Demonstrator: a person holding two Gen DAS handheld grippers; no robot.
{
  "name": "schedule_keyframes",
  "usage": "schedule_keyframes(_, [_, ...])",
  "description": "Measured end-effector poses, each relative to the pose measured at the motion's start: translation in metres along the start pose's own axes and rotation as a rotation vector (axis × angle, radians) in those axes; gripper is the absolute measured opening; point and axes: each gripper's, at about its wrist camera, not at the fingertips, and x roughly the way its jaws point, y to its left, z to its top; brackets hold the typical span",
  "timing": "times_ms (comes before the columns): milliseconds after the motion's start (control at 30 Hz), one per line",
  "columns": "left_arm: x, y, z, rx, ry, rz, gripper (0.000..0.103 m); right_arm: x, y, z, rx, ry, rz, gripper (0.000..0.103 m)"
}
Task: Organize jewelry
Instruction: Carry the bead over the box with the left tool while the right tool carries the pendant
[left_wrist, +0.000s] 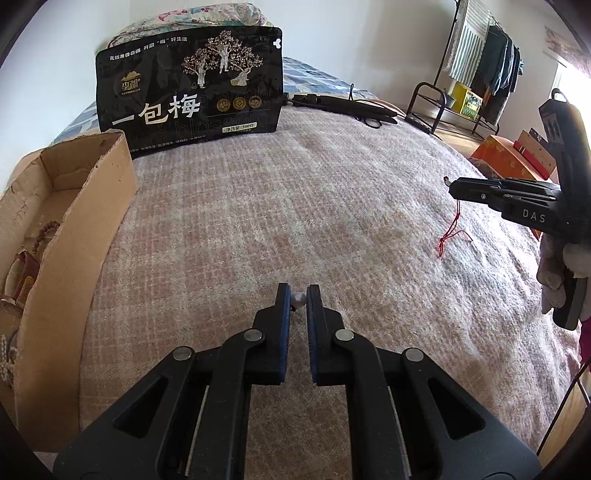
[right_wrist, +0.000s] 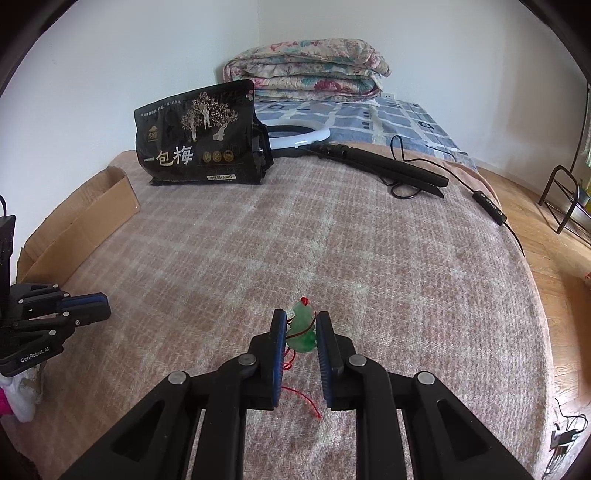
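My left gripper is shut on a small pearl-like bead held between its tips, low over the pink plaid blanket. My right gripper is shut on a green jade pendant whose red cord hangs below it; from the left wrist view the right gripper is at the right with the red cord dangling onto the blanket. A cardboard box at the left holds a brown bead bracelet and other jewelry.
A black snack bag stands at the back of the bed. A folded tripod with a cable, a ring light and a folded quilt lie behind. A clothes rack stands right. The left gripper shows at the left edge.
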Motion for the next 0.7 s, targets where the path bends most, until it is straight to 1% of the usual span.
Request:
schedule_keyframes(400, [-0.018, 0.005, 0.0, -0.017, -0.029, -0.002, 0.007, -0.021, 0.0, 0.006, 0.005, -0.04, -0.01, 0.015])
schedule_keyframes(700, [-0.04, 0.019, 0.001, -0.026, -0.059, 0.022, 0.007, -0.026, 0.003, 0.009, 0.004, -0.057, -0.004, 0.015])
